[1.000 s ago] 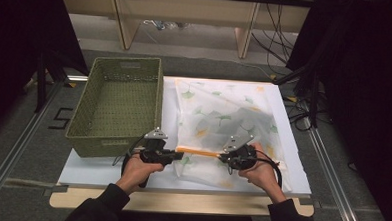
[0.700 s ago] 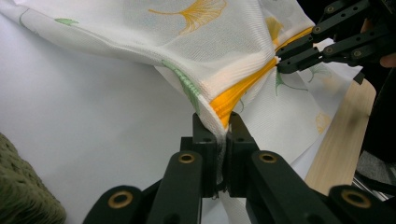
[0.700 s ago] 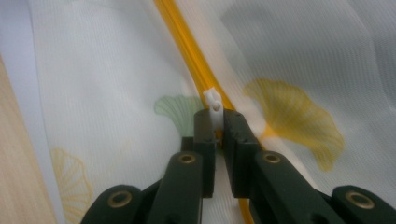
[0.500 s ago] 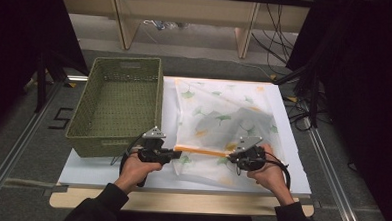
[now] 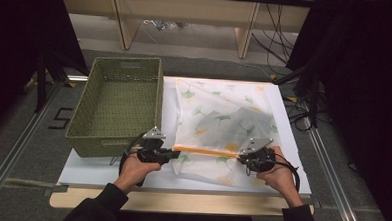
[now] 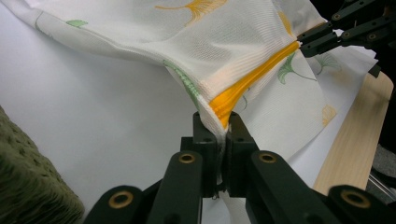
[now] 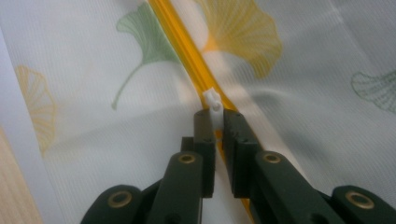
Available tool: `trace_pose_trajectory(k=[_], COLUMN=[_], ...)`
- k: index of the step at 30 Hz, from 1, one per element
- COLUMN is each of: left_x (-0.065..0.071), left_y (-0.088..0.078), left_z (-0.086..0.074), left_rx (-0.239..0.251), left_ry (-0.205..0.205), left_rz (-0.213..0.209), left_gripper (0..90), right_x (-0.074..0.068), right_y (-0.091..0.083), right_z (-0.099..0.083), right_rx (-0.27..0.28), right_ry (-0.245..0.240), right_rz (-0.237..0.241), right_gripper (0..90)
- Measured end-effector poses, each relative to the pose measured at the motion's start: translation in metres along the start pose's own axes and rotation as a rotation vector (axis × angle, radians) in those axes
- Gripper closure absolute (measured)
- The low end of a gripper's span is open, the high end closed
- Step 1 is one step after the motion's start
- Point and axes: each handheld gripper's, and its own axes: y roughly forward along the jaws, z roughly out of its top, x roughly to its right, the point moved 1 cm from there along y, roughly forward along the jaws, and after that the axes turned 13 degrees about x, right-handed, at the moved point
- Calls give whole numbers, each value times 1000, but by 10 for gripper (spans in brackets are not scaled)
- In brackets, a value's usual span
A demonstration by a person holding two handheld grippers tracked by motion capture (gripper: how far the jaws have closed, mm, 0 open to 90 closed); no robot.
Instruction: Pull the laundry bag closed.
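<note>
A white mesh bag (image 5: 223, 116) printed with green and yellow ginkgo leaves lies on the white board (image 5: 101, 169). An orange zipper (image 5: 204, 151) runs along its near edge. My left gripper (image 5: 174, 152) is shut on the bag's corner at the zipper's left end (image 6: 223, 128), lifting the fabric (image 6: 219, 42) a little. At the zipper's right part, my right gripper (image 5: 239, 157) is shut on the small white zipper pull (image 7: 212, 100), which sticks out between its jaws (image 7: 215, 116). In the left gripper view the right gripper (image 6: 303, 39) shows at the far end of the zipper (image 6: 252, 79).
A green woven basket (image 5: 116, 104) stands on the left of the board, close to my left hand; its wall (image 6: 28, 186) shows at the lower left of the left gripper view. The wooden table edge (image 5: 180, 202) runs along the front. Cables hang at the back right.
My right gripper has slid to the right along the orange zipper, still closed on the pull. The left gripper and the bag corner in it have stayed put.
</note>
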Motion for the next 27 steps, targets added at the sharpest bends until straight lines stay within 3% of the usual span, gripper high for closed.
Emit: trace_pose_trajectory(k=[5, 20, 21, 23, 27], left_x=[0, 0, 0, 0, -1], left_y=[0, 0, 0, 0, 0], left_z=[0, -1, -1, -1, -1], left_rx=[-1, -1, -1, -1, -7], left_ry=[1, -1, -2, 0, 1], left_rz=[1, 8, 8, 9, 7], left_gripper=[858, 859, 859, 859, 859], right_x=[3, 13, 15, 14, 17], right_y=[-3, -21, -21, -23, -27], right_z=[-4, -24, -25, -27, -31], right_rx=[-8, -24, -24, -29, -28], right_ry=[-3, 48, 23, 53, 52], right_rz=[-10, -47, -49, -59, -64], right_gripper=[854, 853, 853, 853, 853])
